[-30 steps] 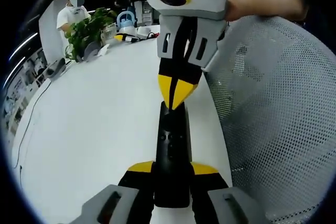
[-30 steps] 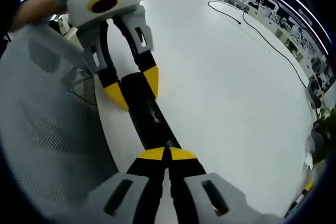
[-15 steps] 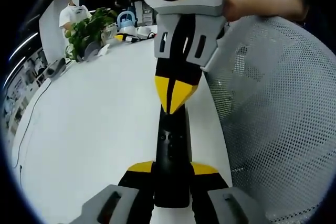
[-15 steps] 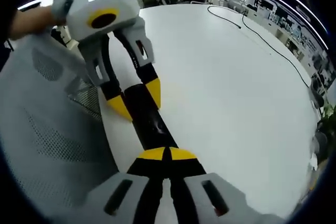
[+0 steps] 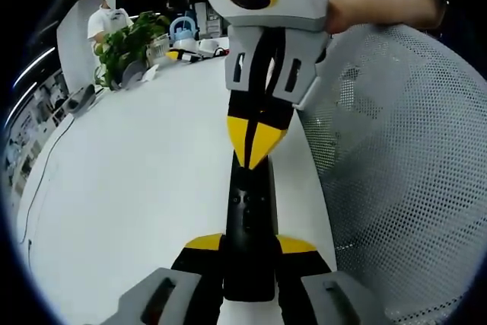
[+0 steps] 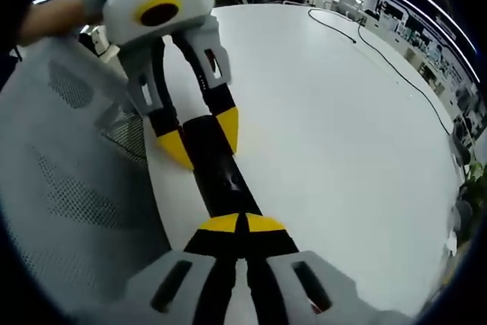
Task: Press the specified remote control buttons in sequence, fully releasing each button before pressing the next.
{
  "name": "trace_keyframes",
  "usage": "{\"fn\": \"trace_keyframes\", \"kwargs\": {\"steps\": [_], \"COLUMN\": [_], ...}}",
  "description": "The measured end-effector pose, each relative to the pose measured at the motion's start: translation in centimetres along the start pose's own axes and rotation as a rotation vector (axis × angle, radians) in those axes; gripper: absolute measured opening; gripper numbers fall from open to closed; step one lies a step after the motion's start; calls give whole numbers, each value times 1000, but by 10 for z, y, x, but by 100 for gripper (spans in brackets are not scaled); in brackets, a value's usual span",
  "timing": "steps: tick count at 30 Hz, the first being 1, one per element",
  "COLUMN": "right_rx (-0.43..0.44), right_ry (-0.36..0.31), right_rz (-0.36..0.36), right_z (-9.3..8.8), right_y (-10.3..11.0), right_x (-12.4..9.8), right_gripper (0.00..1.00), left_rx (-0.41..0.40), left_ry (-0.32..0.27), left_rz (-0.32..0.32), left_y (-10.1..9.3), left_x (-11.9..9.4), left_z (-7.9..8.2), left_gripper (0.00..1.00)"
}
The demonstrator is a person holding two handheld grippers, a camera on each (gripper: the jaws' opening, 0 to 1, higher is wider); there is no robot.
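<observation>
**Remote clamped, pressing tip down**

Left gripper view: left gripper (image 5: 249,243) clamped around black remote (image 5: 249,218) on white table (image 5: 137,180); right gripper (image 5: 257,159) clenched, tip touching remote's far end.

Right gripper view: pinched-together right gripper (image 6: 242,224) on remote (image 6: 217,169); left gripper (image 6: 204,136) straddling remote's far end, beside mesh chair (image 6: 68,188).

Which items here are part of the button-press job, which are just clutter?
Job:
- black remote control
- left tool, clamped on the remote's sides
- right tool, jaws shut, tips at the remote's far end

Lying about:
- potted plant
- black cable
- mesh chair back
- white table
</observation>
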State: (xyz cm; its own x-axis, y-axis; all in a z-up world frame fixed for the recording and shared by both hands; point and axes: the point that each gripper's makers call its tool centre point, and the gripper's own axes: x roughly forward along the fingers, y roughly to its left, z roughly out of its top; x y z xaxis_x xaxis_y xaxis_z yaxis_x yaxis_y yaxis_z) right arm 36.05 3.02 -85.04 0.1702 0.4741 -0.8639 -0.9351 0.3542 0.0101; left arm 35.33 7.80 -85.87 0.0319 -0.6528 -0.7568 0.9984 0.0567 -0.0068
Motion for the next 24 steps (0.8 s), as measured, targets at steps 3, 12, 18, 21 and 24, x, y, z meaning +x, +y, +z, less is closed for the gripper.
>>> {"fn": "trace_keyframes", "kwargs": {"steps": [3,12,18,21,24], "right_rx": [1,-5,-17,14,28], "right_ry": [1,-12,-6,-15,-27], "right_rz": [0,16,7,12,16], "right_z": [0,6,7,6,6], "right_y": [0,3,3,3,3], "right_x": [0,2,4,4,4], "right_gripper": [0,0,0,0,0], "left_rx": [1,-2,-2,-1,-1], "left_ry": [0,3,1,-1,-2], "left_rz": [-1,4,2,2,1], "left_y": [0,0,0,-1,0], "left_x": [0,0,0,0,0], "left_z": [0,0,0,0,0], "left_gripper": [26,26,26,26,26]}}
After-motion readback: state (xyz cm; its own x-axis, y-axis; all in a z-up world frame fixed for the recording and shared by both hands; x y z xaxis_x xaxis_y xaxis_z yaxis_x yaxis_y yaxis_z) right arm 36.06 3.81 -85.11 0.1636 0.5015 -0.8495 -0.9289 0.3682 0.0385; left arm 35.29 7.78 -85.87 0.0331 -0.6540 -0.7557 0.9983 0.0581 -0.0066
